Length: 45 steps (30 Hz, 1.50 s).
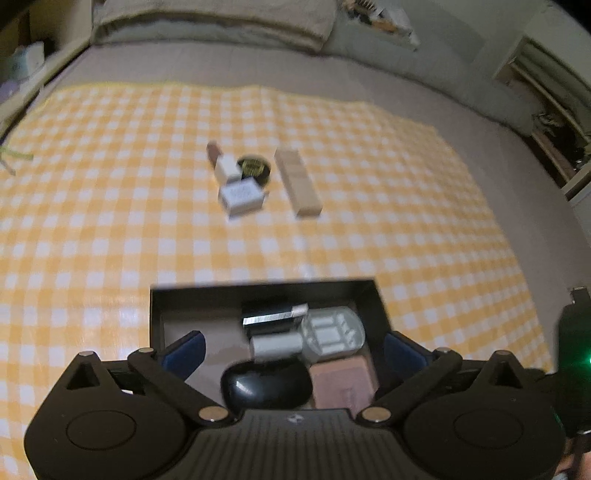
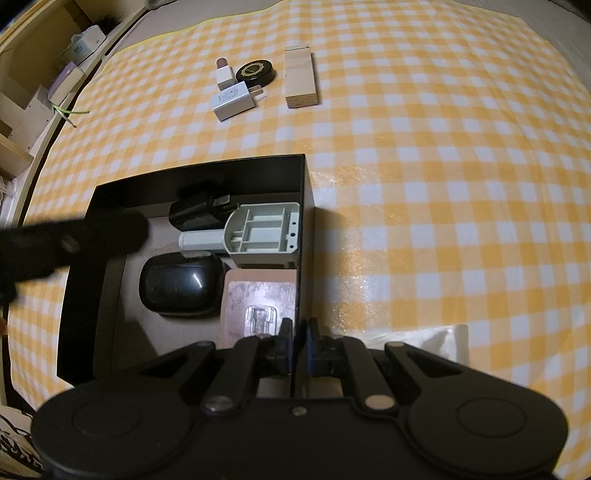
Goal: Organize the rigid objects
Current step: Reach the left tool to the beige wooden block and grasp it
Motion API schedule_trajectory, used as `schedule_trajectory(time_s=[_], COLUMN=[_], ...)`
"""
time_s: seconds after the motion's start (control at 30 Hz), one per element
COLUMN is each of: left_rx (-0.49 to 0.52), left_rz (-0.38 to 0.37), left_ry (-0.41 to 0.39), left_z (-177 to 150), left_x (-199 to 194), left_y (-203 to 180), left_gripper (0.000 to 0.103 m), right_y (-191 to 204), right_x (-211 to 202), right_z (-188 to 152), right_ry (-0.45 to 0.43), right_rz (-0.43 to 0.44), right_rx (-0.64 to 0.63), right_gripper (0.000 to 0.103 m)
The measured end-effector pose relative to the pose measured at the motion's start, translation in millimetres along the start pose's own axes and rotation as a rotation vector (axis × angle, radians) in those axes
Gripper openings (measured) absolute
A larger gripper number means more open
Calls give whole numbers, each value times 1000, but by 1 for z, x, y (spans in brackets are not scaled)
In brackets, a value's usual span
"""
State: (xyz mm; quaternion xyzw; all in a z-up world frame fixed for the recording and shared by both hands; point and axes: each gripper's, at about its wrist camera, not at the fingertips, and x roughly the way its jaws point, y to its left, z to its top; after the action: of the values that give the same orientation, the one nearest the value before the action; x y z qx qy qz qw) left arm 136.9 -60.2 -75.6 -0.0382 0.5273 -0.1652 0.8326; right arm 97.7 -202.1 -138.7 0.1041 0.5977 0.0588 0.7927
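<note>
A black open box (image 2: pixel 306 206) sits on the yellow checked cloth and holds a black oval case (image 2: pixel 179 282), a grey plastic part (image 2: pixel 262 230), a black item (image 2: pixel 199 212) and a pink card (image 2: pixel 258 295). My right gripper (image 2: pixel 298 339) is shut on the box's right wall near its front corner. My left gripper (image 1: pixel 291 350) is open and empty above the box (image 1: pixel 266 286), over the black case (image 1: pixel 264 384). Farther off on the cloth lie a white charger (image 1: pixel 242 197), a lipstick (image 1: pixel 221 162), a black round tin (image 1: pixel 255 168) and a wooden block (image 1: pixel 298 186).
The same loose items show in the right wrist view: charger (image 2: pixel 232 100), tin (image 2: pixel 255 72), wooden block (image 2: pixel 301 79). Pillows (image 1: pixel 214 18) lie at the bed's far end. Shelves (image 2: pixel 44 85) with boxes stand along the left. The left gripper's arm (image 2: pixel 66 243) crosses the box's left side.
</note>
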Motion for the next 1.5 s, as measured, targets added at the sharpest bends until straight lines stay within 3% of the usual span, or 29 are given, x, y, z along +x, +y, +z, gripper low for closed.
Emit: schedule_trajectory(time_s=[0.27, 0.53, 0.87, 1.03, 1.27, 1.5], left_rx=[32, -30, -82, -86, -186, -193], left_rz=[20, 55, 34, 22, -16, -48], left_ry=[-156, -266, -229, -198, -156, -141], left_z=[27, 66, 104, 118, 134, 148], left_x=[-29, -12, 65, 103, 147, 179], left_y=[-7, -16, -32, -33, -15, -10], left_gripper=[103, 103, 101, 86, 80, 67], right_y=[1, 1, 1, 3, 3, 2], right_x=[0, 0, -1, -1, -1, 0], right_z=[0, 1, -1, -2, -1, 1], right_ry=[-2, -4, -5, -6, -4, 0], right_rz=[-4, -6, -2, -3, -5, -1], right_rx=[-7, -19, -38, -34, -37, -34], right_gripper=[8, 8, 8, 8, 8, 8])
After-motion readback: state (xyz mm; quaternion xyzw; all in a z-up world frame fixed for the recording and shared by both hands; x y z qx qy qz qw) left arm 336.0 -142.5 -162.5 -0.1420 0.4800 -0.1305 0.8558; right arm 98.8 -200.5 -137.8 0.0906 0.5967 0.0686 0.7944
